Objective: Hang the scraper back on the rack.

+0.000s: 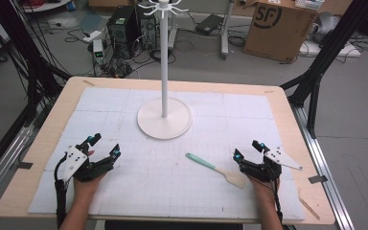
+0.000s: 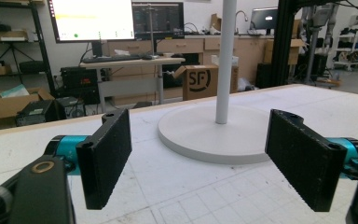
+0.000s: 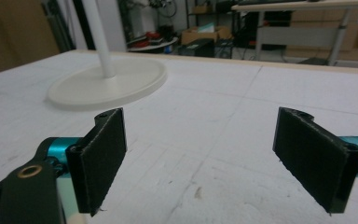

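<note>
Spatula [image 1: 215, 169]: laid flat in front of the stand base [image 1: 164, 125], just beside the right gripper [image 1: 247, 150]. Both grippers, left gripper [image 1: 104, 145] included, are held spread and empty. Risk judged: the thin flat handle may be skidded across the mat rather than pinched.

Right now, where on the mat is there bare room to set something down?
Bare patches: the mat on both sides of the stand, and the middle strip between the left gripper and the spatula. Crowded: the front right, where the spatula lies right beside the right gripper.
</note>
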Motion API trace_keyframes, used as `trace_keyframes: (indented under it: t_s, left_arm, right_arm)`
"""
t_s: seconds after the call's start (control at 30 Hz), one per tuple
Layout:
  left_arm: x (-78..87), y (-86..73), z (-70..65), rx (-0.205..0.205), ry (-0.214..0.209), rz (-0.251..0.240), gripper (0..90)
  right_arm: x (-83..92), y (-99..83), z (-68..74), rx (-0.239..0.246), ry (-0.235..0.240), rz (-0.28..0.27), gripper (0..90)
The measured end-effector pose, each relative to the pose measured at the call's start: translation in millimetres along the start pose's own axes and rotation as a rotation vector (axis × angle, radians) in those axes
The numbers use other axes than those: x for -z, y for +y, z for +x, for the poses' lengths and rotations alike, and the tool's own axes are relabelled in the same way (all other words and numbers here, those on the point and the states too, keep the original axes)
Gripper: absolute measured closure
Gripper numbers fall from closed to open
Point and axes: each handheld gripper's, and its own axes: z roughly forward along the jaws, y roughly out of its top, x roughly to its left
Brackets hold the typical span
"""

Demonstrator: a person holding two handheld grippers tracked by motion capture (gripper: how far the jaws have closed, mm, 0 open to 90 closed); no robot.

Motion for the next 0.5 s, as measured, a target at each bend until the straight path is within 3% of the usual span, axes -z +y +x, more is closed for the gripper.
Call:
trace_keyframes:
  t_s: [0.2, 0.5]
  left_arm:
    - [0.1, 0.0, -0.7, -0.004, 0.001, 0.007, 22.8]
    - [-0.5, -0.3, -0.4, -0.002, 0.001, 0.004, 23.1]
  right_arm:
    - [1.1, 0.8, 1.0, 0.019, 0.05, 0.01, 17.1]
    - [-1.1, 1.7, 0.1, 0.033, 0.187, 0.038, 17.0]
